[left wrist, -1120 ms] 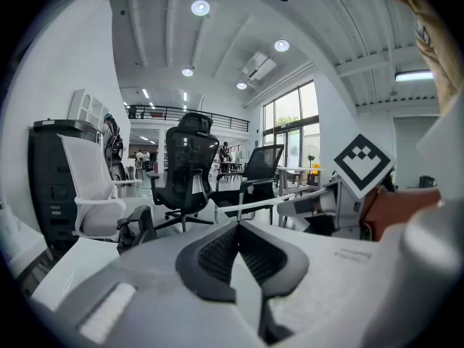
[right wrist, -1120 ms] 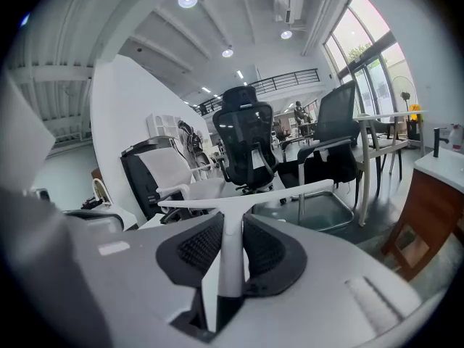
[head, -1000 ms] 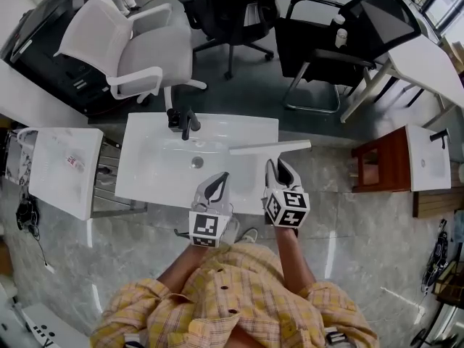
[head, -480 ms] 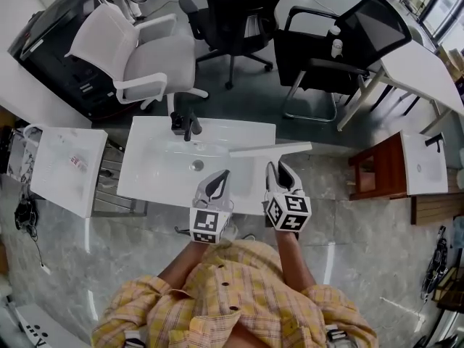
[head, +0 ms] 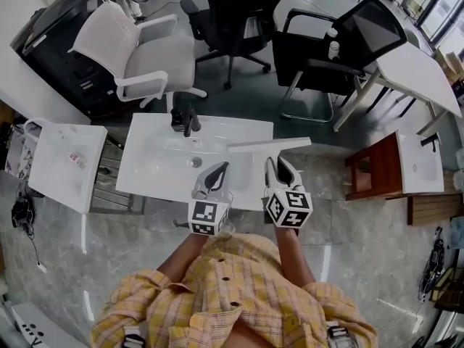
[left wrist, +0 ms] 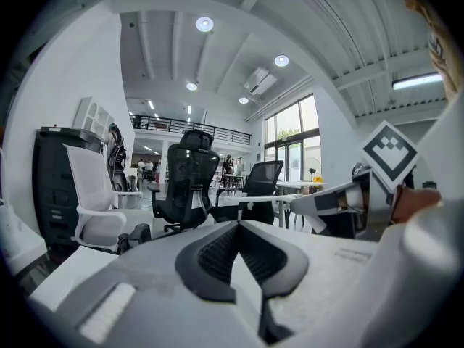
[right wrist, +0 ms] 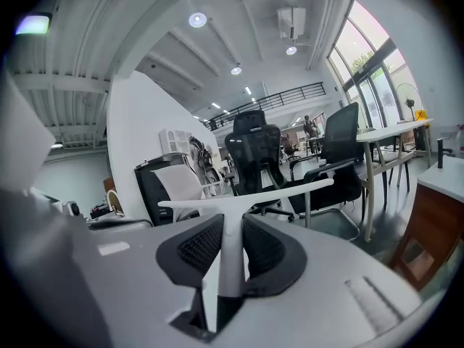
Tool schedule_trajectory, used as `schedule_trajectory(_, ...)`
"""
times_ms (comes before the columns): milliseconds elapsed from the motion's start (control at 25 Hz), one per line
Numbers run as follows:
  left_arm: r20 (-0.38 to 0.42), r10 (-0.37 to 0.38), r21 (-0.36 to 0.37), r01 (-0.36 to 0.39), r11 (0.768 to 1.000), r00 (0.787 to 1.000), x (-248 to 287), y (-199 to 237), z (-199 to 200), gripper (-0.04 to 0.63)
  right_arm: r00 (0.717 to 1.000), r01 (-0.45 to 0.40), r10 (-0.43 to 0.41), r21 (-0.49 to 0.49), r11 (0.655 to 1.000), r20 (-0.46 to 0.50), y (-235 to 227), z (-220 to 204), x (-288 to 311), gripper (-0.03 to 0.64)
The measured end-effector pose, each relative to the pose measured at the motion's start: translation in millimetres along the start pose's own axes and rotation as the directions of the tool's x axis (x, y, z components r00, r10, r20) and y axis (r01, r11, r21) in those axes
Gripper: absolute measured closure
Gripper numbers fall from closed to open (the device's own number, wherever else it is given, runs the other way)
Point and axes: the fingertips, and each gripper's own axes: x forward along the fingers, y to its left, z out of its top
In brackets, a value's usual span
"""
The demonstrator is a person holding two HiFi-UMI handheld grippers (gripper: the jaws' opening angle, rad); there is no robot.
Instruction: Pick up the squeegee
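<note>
The white squeegee [head: 268, 145] hangs over the right part of the white sink basin [head: 156, 176], its long blade lying crosswise. My right gripper [head: 274, 165] is shut on its handle. In the right gripper view the handle [right wrist: 230, 249] stands upright between the two dark pads [right wrist: 197, 243], with the blade [right wrist: 250, 197] across the top. My left gripper [head: 222, 168] hovers beside it over the basin's front edge, shut with nothing in it; its tips [left wrist: 237, 228] meet in the left gripper view. There the right gripper [left wrist: 362, 203] shows at the right.
A black faucet [head: 185, 120] stands at the basin's far edge. Beyond it are a white office chair [head: 134, 53], two black chairs [head: 232, 13] and a white table [head: 417, 64]. A white panel [head: 65, 162] lies left, a brown stool [head: 375, 167] right.
Both grippers have risen a little above the basin, and the squeegee has come up with the right one. The grip has not changed.
</note>
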Motion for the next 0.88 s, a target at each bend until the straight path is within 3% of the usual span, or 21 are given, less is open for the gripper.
schedule_trajectory(880,0.027,0.013,0.01,-0.013,1.0,1.0,-17,-6,7,0.597,1.0,-0.026,0.026,0.002,1.0,0.013,11,-3,-17,0.532)
